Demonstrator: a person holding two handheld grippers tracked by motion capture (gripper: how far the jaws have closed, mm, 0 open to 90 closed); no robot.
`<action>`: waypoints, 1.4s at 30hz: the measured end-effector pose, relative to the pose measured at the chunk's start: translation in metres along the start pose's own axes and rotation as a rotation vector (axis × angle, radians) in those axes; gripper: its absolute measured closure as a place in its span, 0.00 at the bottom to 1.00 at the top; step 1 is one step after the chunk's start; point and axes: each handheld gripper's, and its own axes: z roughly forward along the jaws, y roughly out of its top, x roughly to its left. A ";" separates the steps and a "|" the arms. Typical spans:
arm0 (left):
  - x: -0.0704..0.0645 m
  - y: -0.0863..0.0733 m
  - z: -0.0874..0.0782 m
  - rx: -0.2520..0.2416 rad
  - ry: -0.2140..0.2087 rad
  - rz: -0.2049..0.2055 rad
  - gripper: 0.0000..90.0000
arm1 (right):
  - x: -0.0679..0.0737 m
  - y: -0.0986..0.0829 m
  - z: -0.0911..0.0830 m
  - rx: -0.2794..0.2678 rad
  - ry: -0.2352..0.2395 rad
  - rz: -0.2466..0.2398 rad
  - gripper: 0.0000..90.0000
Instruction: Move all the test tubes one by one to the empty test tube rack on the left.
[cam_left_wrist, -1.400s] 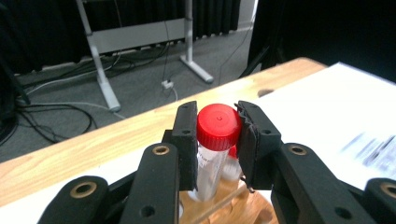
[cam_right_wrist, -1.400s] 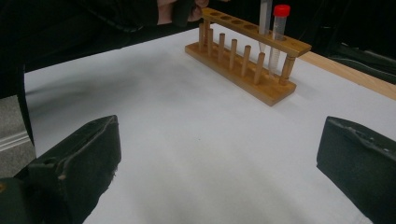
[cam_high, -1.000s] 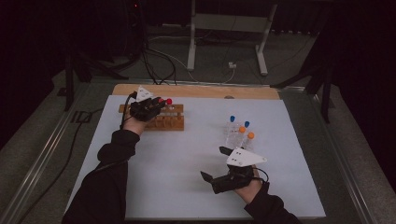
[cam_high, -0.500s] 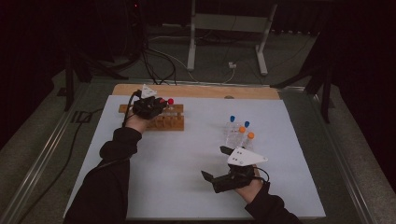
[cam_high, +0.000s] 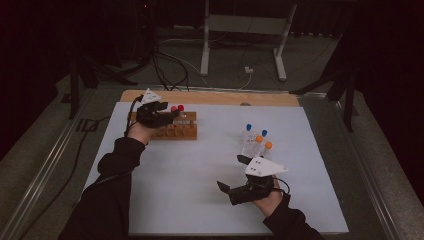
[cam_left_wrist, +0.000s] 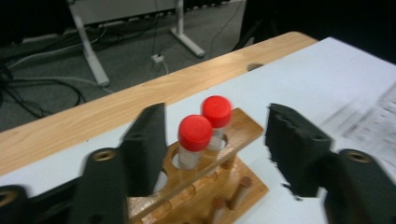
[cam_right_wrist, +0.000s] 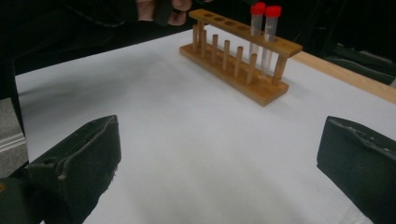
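Observation:
A wooden tube rack (cam_high: 176, 131) stands at the far left of the white mat, with two red-capped tubes (cam_high: 177, 108) upright in its right end. My left gripper (cam_high: 162, 115) hovers over the rack, open. In the left gripper view the red-capped tubes (cam_left_wrist: 196, 134) stand between the spread jaws of the left gripper (cam_left_wrist: 217, 144), touching neither. My right gripper (cam_high: 231, 174) rests low over the mat at the near right, open and holding nothing. The right gripper (cam_right_wrist: 219, 163) faces the wooden rack (cam_right_wrist: 238, 58) and its red-capped tubes (cam_right_wrist: 264, 11) from a distance.
A clear rack (cam_high: 252, 146) with blue- and orange-capped tubes stands just beyond the right gripper. A wooden board (cam_high: 215, 97) runs along the mat's far edge. Cables and a metal stand (cam_high: 242, 30) lie on the floor behind the table.
My left gripper has drawn back slightly to the left from the red-capped tubes. The right gripper has stayed where it was.

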 end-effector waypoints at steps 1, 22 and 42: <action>-0.001 0.000 -0.003 -0.005 -0.010 -0.002 0.38 | -0.001 0.000 0.000 -0.001 0.001 -0.004 0.00; -0.056 -0.019 -0.069 -0.133 -0.254 0.061 0.01 | -0.049 0.018 -0.048 -0.067 -0.173 -0.006 0.00; -0.099 -0.056 -0.089 -0.161 -0.347 0.117 0.01 | -0.097 -0.034 -0.051 0.088 -0.363 0.145 0.33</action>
